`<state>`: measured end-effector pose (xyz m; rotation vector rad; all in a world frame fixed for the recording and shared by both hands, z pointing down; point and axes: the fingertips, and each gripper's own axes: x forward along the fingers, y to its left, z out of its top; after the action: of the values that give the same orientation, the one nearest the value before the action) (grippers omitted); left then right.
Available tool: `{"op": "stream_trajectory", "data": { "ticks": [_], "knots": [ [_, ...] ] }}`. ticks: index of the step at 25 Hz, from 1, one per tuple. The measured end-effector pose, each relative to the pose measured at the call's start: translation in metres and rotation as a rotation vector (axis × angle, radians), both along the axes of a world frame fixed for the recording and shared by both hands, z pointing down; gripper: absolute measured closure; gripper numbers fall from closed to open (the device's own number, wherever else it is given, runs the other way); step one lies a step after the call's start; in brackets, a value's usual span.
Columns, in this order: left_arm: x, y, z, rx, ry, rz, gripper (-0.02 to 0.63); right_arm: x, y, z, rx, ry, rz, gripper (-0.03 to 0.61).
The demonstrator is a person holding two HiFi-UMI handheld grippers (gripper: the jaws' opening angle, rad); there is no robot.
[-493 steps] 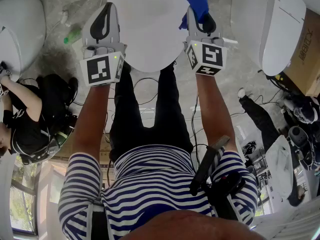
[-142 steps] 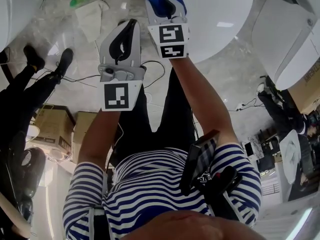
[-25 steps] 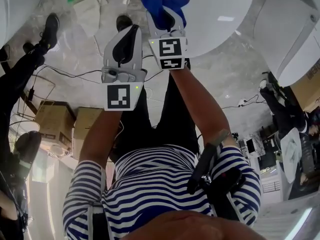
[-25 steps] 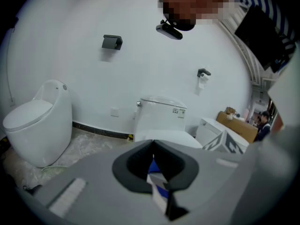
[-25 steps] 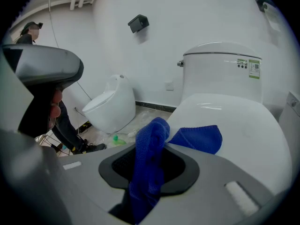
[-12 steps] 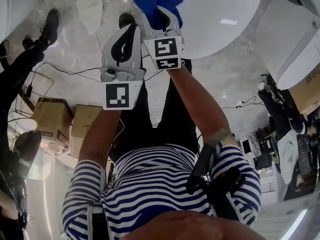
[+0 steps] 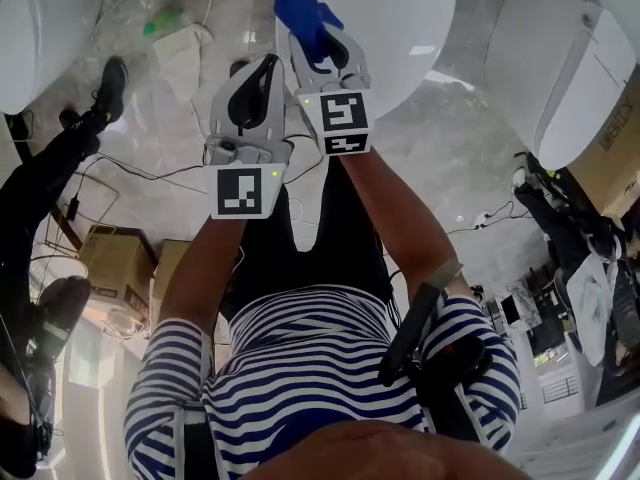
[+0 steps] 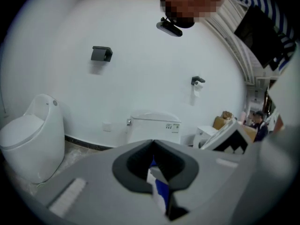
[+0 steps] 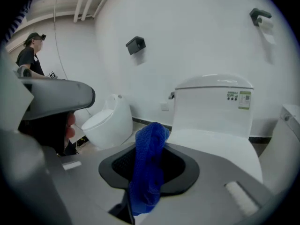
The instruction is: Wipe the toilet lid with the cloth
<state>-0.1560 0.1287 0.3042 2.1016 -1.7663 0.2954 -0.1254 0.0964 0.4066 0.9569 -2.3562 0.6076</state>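
Observation:
The white toilet lid (image 7: 400, 18) lies at the top of the head view, and in the right gripper view the lid (image 9: 225, 146) sits below its tank (image 9: 213, 104). My right gripper (image 7: 322, 40) is shut on a blue cloth (image 7: 300, 6) at the lid's near left edge. The cloth (image 9: 147, 172) hangs bunched between the jaws of the right gripper (image 9: 149, 149); whether it touches the lid I cannot tell. My left gripper (image 7: 266, 66) is held close beside it on the left, shut with nothing in it. The left gripper (image 8: 153, 143) shows its jaw tips meeting.
A second toilet (image 7: 560, 68) stands at the right, and a round one (image 9: 108, 121) at the left. Cables (image 7: 150, 168), cardboard boxes (image 7: 115, 263), a green bottle (image 7: 165, 23) and a white bag (image 7: 185, 53) lie on the marble floor. A person's legs (image 7: 60, 158) are at the left.
The right gripper with the cloth has turned slightly and stays by the lid's left edge. The left gripper has barely moved. The head camera has shifted.

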Motion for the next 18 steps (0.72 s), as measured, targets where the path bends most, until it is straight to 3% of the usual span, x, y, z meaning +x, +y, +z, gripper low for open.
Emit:
{"op": "stream_trajectory", "data": {
  "ticks": [10, 18],
  "knots": [
    [0.094, -0.053, -0.093, 0.127, 0.007, 0.085, 0.612, 0.1, -0.048, -0.122, 0.132, -0.058, 0.129, 0.463],
    [0.175, -0.053, -0.067, 0.072, 0.045, 0.183, 0.612, 0.185, -0.047, -0.105, 0.114, -0.028, 0.232, 0.463]
  ]
}}
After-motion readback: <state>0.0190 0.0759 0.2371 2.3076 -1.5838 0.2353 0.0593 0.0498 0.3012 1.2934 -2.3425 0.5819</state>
